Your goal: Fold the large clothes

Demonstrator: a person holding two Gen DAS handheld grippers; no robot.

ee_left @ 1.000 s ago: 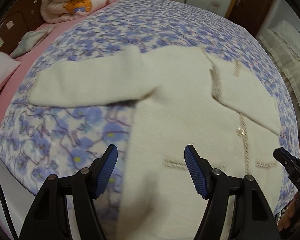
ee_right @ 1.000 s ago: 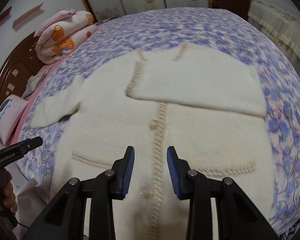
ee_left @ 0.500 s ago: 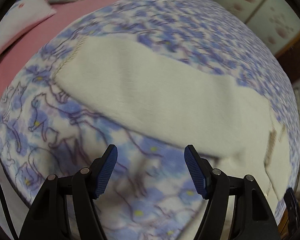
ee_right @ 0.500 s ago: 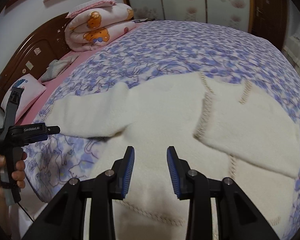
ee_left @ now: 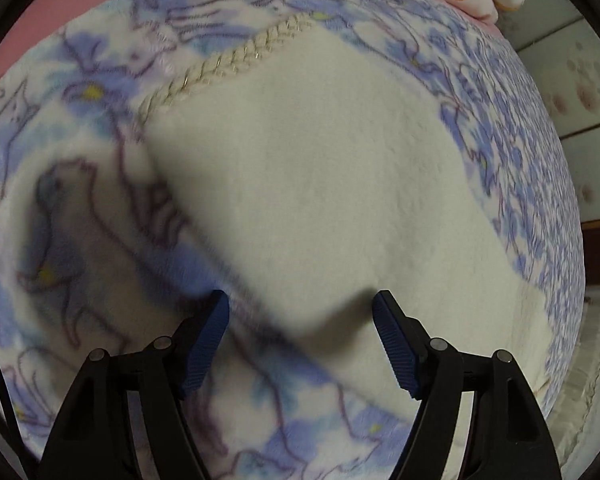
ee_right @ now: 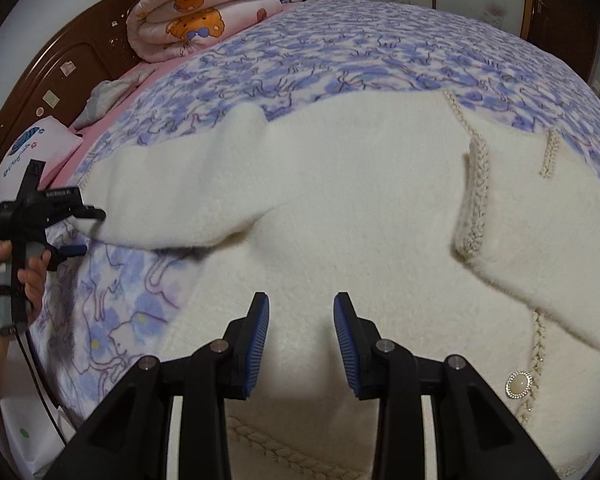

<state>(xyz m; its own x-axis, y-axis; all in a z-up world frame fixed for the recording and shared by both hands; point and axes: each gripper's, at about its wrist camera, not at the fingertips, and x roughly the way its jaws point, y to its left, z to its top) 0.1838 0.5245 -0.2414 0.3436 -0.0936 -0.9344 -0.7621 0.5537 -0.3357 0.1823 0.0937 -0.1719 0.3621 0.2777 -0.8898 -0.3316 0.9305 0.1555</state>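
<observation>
Your left tongs (ee_left: 300, 344) have swung from the cardigan's (ee_right: 340, 208) body to its outstretched sleeve (ee_left: 320, 184), open, empty; right tongs (ee_right: 300, 340) hover half-open, empty. Grab the sleeve next.

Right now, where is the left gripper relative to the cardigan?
In the right wrist view, the left gripper is at the far left, at the outstretched sleeve of the cream cardigan, near its cuff.

A blue-and-white floral blanket (ee_right: 380, 48) covered the bed, where a folded pink bear-print quilt (ee_right: 196, 12) sat beside the dark wooden headboard (ee_right: 60, 68), a white printed pillow (ee_right: 36, 148) nearby.
</observation>
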